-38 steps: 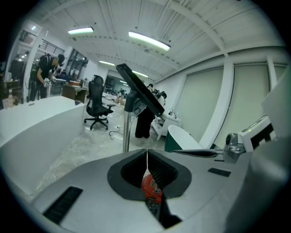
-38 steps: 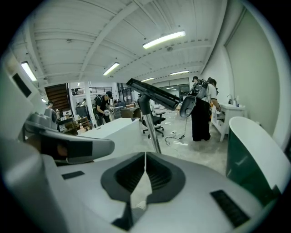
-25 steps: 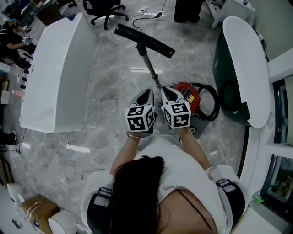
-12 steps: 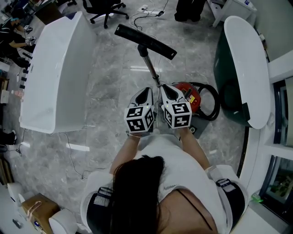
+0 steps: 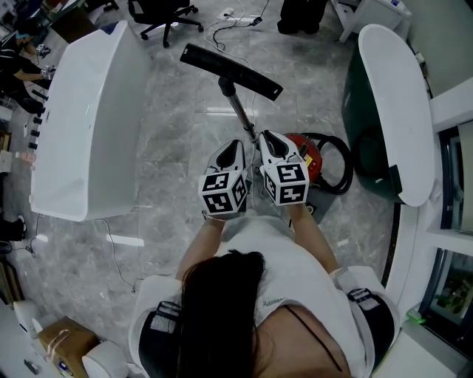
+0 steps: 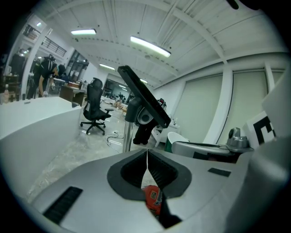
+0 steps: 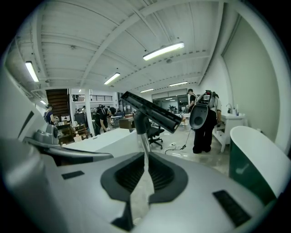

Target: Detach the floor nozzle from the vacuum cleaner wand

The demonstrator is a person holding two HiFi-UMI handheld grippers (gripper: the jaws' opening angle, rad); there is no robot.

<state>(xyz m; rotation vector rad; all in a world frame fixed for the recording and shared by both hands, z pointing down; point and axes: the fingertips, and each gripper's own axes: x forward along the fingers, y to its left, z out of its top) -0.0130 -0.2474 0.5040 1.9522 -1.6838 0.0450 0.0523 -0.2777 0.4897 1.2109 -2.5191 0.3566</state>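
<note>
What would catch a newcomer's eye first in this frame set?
The long black floor nozzle, top centre of the head view, on the end of the silver wand. The wand runs down between the left gripper and right gripper, held side by side, jaws shut. A red vacuum body with a black hose sits on the floor just right of them.

Looking down on grey marbled floor point(image 5: 177, 140), glossy, catching light. Seeing long white counter point(image 5: 89, 125) running along the left, second curved white counter point(image 5: 395, 96) with dark green side at right, window point(image 5: 452, 184) just beyond it. Spotting black office chair point(image 5: 159, 11) and loose cables point(image 5: 240, 18) lying at the far end, cardboard box point(image 5: 63, 341) sitting at bottom left. Noting white beamed ceiling point(image 7: 91, 41) carrying lit strip lights point(image 7: 163, 51); person point(image 7: 203, 123) standing further back in the open hall.
</note>
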